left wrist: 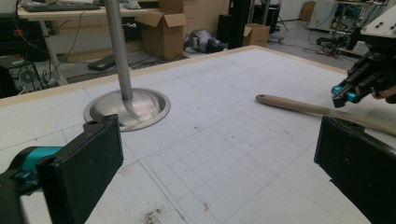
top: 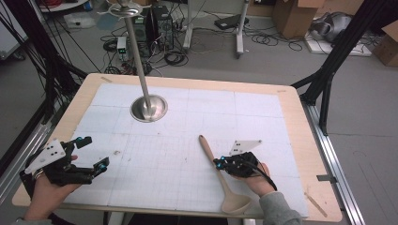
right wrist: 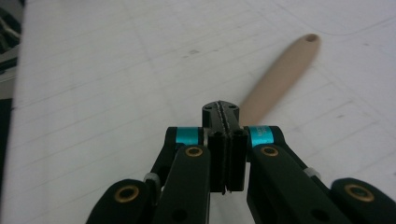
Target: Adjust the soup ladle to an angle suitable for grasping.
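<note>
1. The worktop carries a metal stand and a wooden spoon.
2. The left hand-held gripper is spread wide, grasping nothing.
3. The right hand-held gripper is clenched empty, just beside the spoon's handle, which lies flat past its tips.

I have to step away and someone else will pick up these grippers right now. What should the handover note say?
Right gripper: jaws shut, nothing between them, tips right beside the wooden spoon; whether they touch its handle cannot be told.
Left gripper: jaws wide open, empty, at the table's near left, apart from everything.
Spoon: lies flat on the white mat, bowl toward the near edge, handle end pointing toward the metal stand at the far middle.
Done: nothing is picked up yet.
Left: probably open the right gripper and grasp the spoon handle; the left is free to help.
</note>
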A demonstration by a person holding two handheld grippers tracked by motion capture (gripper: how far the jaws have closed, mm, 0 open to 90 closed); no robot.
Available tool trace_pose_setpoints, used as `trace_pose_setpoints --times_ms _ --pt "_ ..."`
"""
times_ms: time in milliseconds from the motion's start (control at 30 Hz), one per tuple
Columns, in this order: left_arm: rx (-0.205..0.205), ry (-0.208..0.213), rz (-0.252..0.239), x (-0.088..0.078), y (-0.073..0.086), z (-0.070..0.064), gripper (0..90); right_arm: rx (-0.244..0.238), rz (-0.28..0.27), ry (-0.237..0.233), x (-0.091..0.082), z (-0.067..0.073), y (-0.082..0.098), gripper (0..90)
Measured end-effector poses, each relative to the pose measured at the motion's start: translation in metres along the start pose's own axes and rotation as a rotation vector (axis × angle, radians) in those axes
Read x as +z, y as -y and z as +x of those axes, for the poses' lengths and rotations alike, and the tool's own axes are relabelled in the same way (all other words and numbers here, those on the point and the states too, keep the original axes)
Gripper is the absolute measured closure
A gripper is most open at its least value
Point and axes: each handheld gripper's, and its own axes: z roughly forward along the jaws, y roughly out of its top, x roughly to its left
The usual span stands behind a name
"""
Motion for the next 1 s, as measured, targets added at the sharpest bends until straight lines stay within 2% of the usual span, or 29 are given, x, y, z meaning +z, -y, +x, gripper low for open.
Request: trace_pose_setpoints --times_ms 67,267,333,433,467,500,567,733,900,967,1000 --pt "0.004 0.007 -0.005 0.003 -0.002 -0.002 1.7 -0.003 0.007 -0.016 -0.004 0.011 -0.001 90.0" --pt "0.015 0.02 -0.001 0.01 -0.004 -0.003 1.8 0.015 0.049 -0.045 -0.006 0.021 0.003 90.0" --pt "0.014 0.024 -0.002 0.012 -0.005 -0.003 1.7 -0.011 0.075 -0.074 -0.008 0.027 0.005 90.0" --pt "0.012 0.024 -0.005 0.013 -0.005 -0.003 1.8 -0.016 0.091 -0.089 -0.008 0.03 0.005 90.0" --pt "0.011 0.025 -0.005 0.013 -0.005 -0.003 1.7 -0.024 0.105 -0.092 -0.008 0.031 0.005 90.0" --pt "0.01 0.026 -0.004 0.013 -0.005 -0.002 1.7 -0.04 0.145 -0.099 -0.006 0.033 0.006 90.0" --pt "0.008 0.026 -0.004 0.014 -0.005 -0.002 1.8 -0.044 0.152 -0.102 -0.006 0.034 0.007 90.0" --pt "0.005 0.032 -0.006 0.012 -0.005 -0.001 1.7 -0.09 0.22 -0.123 -0.001 0.036 0.01 90.0" --pt "0.001 0.024 -0.01 0.01 -0.005 0.0 1.8 -0.112 0.237 -0.12 -0.004 0.035 0.01 90.0" --pt "-0.001 0.021 -0.008 0.009 -0.004 0.0 1.7 -0.114 0.255 -0.121 -0.006 0.034 0.011 90.0" --pt "0.0 0.019 -0.004 0.008 -0.003 0.0 1.8 -0.092 0.259 -0.133 -0.009 0.034 0.013 90.0"
